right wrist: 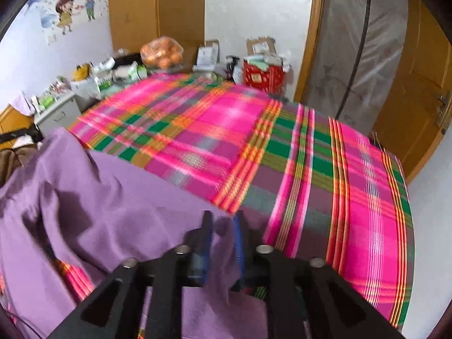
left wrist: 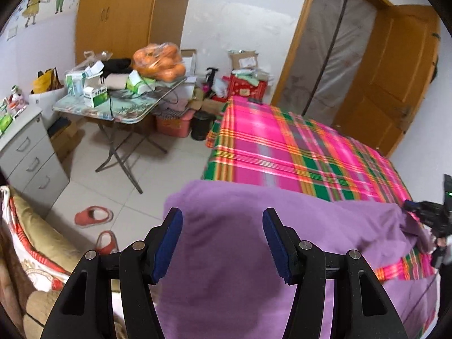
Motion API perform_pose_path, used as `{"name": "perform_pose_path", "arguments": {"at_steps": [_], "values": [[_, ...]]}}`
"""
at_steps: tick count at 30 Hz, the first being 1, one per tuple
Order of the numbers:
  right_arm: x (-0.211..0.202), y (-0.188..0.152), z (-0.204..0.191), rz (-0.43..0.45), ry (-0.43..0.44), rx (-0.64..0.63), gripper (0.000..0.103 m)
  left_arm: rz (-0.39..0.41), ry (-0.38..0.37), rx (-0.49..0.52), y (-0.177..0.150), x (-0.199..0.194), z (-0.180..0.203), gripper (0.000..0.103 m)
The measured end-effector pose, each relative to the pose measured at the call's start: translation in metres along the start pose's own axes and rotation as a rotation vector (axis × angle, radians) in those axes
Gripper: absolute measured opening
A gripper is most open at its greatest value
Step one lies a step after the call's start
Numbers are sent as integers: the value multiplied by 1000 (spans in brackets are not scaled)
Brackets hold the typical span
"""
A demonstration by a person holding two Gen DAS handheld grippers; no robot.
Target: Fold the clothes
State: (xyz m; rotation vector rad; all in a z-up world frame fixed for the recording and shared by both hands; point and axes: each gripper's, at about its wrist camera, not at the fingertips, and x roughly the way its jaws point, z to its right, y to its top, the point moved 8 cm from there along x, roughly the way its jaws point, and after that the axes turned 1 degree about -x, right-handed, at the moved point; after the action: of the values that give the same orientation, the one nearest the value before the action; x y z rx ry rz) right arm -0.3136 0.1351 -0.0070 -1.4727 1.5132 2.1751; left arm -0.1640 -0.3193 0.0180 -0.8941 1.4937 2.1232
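Observation:
A purple garment (left wrist: 240, 243) lies on the near end of a bed covered with a pink, green and orange plaid sheet (left wrist: 296, 152). My left gripper (left wrist: 222, 220) hovers over the garment with its jaws wide apart and nothing between the blue pads. In the right wrist view the same purple garment (right wrist: 99, 197) is rumpled at the left, and my right gripper (right wrist: 223, 226) is shut on a fold of its edge. The right gripper (left wrist: 435, 220) also shows at the right edge of the left wrist view, holding the cloth's corner.
A folding table (left wrist: 118, 110) with boxes and a bag of oranges (left wrist: 159, 62) stands left of the bed. A grey drawer unit (left wrist: 31, 152), red slippers (left wrist: 93, 216) on the tiled floor, boxes by the wall and a wooden door (left wrist: 395, 84) surround the bed.

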Motion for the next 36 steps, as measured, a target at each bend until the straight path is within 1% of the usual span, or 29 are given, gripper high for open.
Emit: {"name": "perform_pose_path", "arguments": {"at_steps": [1, 2, 4, 5, 8, 11, 16, 17, 21, 22, 23, 24, 25, 27, 30, 31, 33, 34, 35, 36], "values": [[-1, 5, -1, 7, 18, -3, 33, -13, 2, -3, 3, 7, -4, 60], [-2, 11, -2, 14, 36, -7, 34, -27, 1, -5, 6, 14, -8, 60], [1, 17, -11, 11, 69, -24, 34, -54, 0, -10, 13, 29, -15, 61], [3, 18, -18, 6, 81, -35, 35, -68, -1, -13, 16, 36, -19, 63], [24, 23, -37, -31, 121, -79, 35, -113, -23, -31, 20, 57, -27, 63], [44, 31, -55, -65, 144, -130, 35, -154, -23, -30, 16, 73, -30, 63], [73, 37, -94, -129, 218, -236, 35, -199, -61, -52, 9, 89, -33, 64], [79, 37, -100, -147, 231, -253, 35, -208, -69, -56, 8, 92, -34, 65], [96, 36, -113, -178, 279, -274, 38, -243, -99, -74, 3, 104, -37, 67], [97, 38, -115, -176, 285, -264, 27, -252, -106, -78, 1, 107, -38, 67], [97, 39, -116, -180, 297, -257, 6, -257, -117, -83, 0, 109, -38, 64], [97, 38, -119, -189, 316, -253, 4, -254, -134, -85, 0, 107, -36, 55], [95, 38, -120, -186, 305, -266, 4, -242, -138, -78, 0, 104, -34, 49], [92, 39, -123, -176, 281, -289, 4, -203, -102, -57, 4, 96, -34, 30], [75, 57, -114, -78, 244, -256, 4, -137, -91, -65, 13, 82, -38, 28], [66, 69, -107, -19, 226, -215, 4, -110, -87, -72, 17, 76, -40, 28], [53, 84, -96, 60, 209, -143, 4, -57, -91, -83, 26, 68, -41, 28], [50, 91, -92, 86, 199, -113, 4, -31, -95, -87, 30, 64, -41, 28], [51, 94, -90, 93, 185, -101, 5, -28, -92, -90, 32, 65, -41, 28], [56, 93, -90, 81, 161, -102, 5, -57, -83, -91, 30, 73, -42, 28]]}}
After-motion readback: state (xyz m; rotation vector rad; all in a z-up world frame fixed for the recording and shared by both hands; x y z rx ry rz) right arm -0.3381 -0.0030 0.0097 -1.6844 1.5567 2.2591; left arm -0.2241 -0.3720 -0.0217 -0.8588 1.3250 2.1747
